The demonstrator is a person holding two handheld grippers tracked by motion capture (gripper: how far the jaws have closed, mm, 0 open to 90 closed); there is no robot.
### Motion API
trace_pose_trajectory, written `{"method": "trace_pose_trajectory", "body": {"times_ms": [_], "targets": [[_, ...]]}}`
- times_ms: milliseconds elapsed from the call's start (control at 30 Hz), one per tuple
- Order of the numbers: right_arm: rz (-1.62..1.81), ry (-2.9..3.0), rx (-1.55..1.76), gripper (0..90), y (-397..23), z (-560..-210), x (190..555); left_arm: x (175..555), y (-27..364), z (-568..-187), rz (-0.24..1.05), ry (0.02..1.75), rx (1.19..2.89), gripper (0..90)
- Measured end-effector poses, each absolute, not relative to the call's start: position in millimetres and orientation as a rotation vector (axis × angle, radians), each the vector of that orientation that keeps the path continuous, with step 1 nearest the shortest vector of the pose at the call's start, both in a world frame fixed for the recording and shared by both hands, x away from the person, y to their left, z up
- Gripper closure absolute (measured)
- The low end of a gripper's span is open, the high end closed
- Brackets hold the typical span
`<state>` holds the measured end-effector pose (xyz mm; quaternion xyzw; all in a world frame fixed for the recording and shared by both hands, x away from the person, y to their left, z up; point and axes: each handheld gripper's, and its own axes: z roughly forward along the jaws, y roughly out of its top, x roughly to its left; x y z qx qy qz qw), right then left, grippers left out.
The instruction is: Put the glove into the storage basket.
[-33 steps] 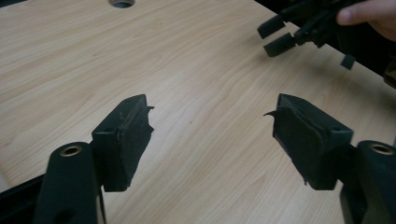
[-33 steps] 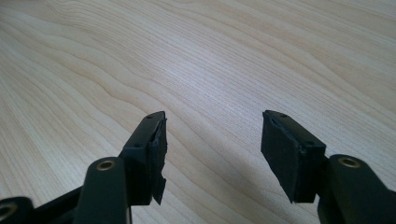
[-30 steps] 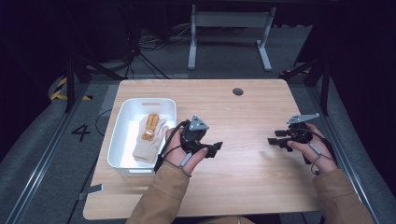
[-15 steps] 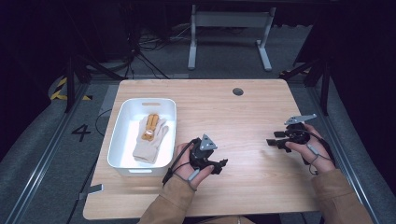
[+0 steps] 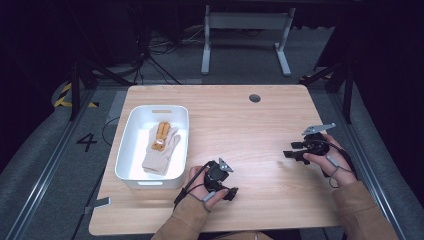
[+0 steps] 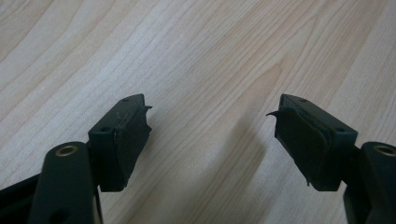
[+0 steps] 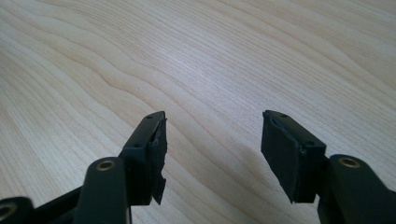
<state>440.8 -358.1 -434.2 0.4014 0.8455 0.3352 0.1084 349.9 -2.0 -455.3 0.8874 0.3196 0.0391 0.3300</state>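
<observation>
I am looking at a soft beige knitted glove lying in the white rectangular plastic tub at the left of the pale wooden tabletop, a small orange toy on it. I am judging it light and limp, best pinched at the cuff. My left claw is resting low near the tub, jaws wide and empty; my right claw is hovering well apart, wide too.

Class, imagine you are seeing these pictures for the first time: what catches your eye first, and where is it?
The white bin at the table's left stands out, with a beige glove and a small orange toy lying in it. Nearer the person, the left claw sits just right of the bin and the right claw near the right edge, both open and empty over bare wood.
</observation>
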Motion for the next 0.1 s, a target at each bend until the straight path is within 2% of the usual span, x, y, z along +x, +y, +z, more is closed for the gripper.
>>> {"method": "trace_pose_trajectory", "body": {"times_ms": [100], "targets": [[0.987, 2.489, 1.179, 41.4, -357.2, -435.3, 441.4, 350.1, -1.9, -455.9, 0.116, 0.829, 2.311, 24.1]]}}
